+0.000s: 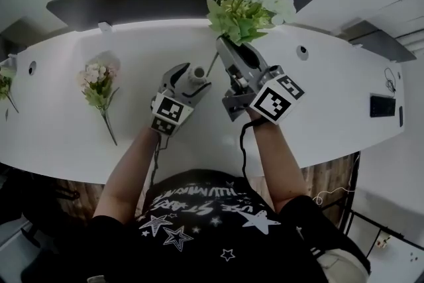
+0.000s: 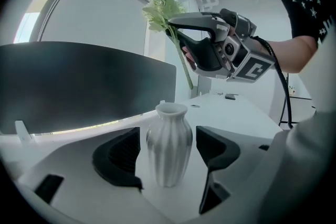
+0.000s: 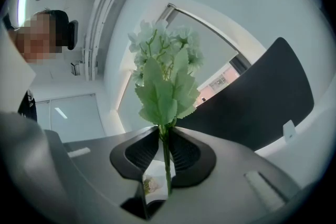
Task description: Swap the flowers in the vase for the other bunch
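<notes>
A white ribbed vase (image 2: 169, 144) stands empty on the white table (image 1: 311, 122). My left gripper (image 2: 167, 134) is open around it, with a thin gap showing on each side. In the head view the vase (image 1: 197, 71) sits just ahead of that left gripper (image 1: 191, 81). My right gripper (image 3: 164, 136) is shut on the thin stem of a green-and-white flower bunch (image 3: 165, 76). The bunch (image 1: 248, 0) is held upright in the air, above and to the right of the vase. A second bunch with pale pink blooms (image 1: 98, 86) lies flat on the table to the left.
A black monitor (image 1: 132, 3) runs along the table's back edge, close behind the vase. Another flower sprig (image 1: 5, 86) lies at the far left end. A dark phone (image 1: 383, 105) rests at the far right. The person's body is against the table's front edge.
</notes>
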Tool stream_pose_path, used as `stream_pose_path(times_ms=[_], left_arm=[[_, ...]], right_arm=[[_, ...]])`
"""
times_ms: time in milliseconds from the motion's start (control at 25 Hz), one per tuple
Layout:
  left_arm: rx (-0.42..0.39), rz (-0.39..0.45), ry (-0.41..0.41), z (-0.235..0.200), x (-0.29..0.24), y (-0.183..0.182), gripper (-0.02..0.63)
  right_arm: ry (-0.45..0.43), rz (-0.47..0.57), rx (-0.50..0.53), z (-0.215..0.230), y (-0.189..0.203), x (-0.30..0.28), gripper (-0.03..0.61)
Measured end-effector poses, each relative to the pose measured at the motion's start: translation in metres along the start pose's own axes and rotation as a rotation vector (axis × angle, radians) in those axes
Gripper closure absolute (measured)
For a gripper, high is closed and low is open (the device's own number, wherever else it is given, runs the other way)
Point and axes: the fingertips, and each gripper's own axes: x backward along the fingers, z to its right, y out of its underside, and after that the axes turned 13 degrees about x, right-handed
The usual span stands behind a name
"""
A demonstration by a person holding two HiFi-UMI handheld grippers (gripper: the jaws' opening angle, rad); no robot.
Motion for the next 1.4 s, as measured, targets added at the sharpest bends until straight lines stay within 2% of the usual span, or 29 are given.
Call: stream_pose_path(times_ms=[360,520,880,1400], left_arm=[[-0.025,-0.018,-0.001,0.002,-0.009,0.005,0.281],[-0.045,-0.015,0.002,0.006,-0.009,0.004,0.313],[-0.035,-0.011,0.003,0.008,-0.011,0.002,0.316],[-0.034,-0.010,0.013,0.002,-0.010,0.007,0.318]], right_arm=[[-0.015,0.007,-0.018,0.007,0.007,-0.002,0.515],[-0.023,0.013,-0.024,0.008,0.009,-0.002,0.515],[-0.031,0.022,-0.035,0.012,0.019,-0.006,0.515],[-0.194,-0.151,0.008,-0.005,0.079,-0.012,0.514]])
